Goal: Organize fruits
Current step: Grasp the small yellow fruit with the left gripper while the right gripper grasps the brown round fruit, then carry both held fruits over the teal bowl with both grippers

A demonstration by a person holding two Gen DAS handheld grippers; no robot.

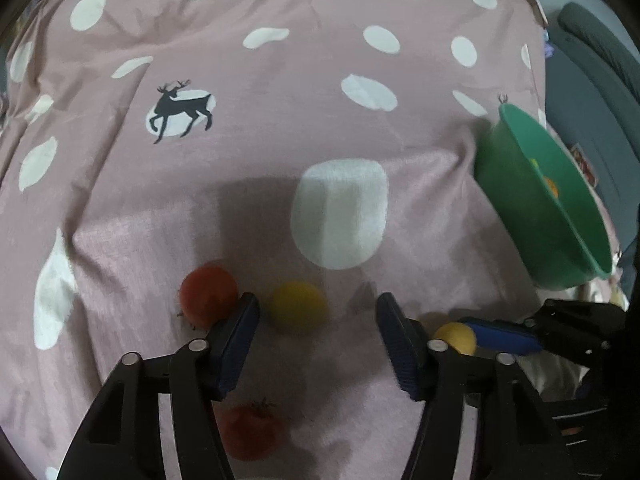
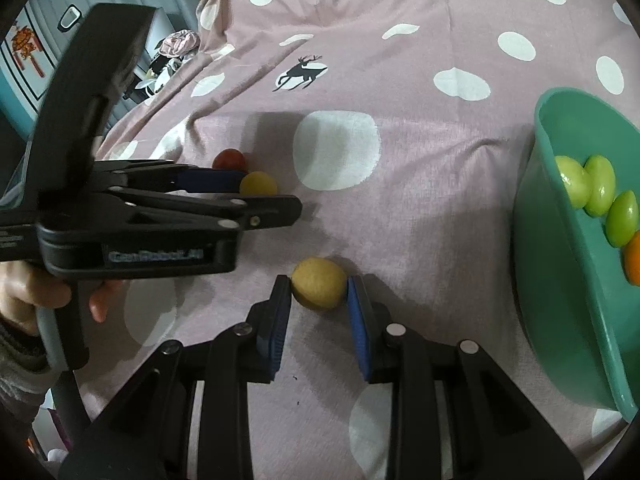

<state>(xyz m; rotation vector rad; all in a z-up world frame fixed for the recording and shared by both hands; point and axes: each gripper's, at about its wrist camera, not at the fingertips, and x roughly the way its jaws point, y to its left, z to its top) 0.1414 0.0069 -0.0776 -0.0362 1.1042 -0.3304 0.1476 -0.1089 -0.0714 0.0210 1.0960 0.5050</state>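
My left gripper (image 1: pixel 318 306) is open over the pink spotted cloth, with a yellow fruit (image 1: pixel 298 306) just ahead between its fingertips and a red fruit (image 1: pixel 208 294) left of its left finger. Another red fruit (image 1: pixel 250 430) lies under it. My right gripper (image 2: pixel 318 290) has its pads against both sides of a second yellow fruit (image 2: pixel 319 283), which rests on the cloth. That fruit also shows in the left wrist view (image 1: pixel 456 338). A green bowl (image 2: pixel 560 280) at the right holds green fruits (image 2: pixel 600 186) and an orange one (image 2: pixel 634 258).
The bowl (image 1: pixel 516 184) stands right of both grippers near the cloth's edge. In the right wrist view the left gripper body (image 2: pixel 132 216) and the hand holding it fill the left side. Room clutter lies beyond the cloth at far left.
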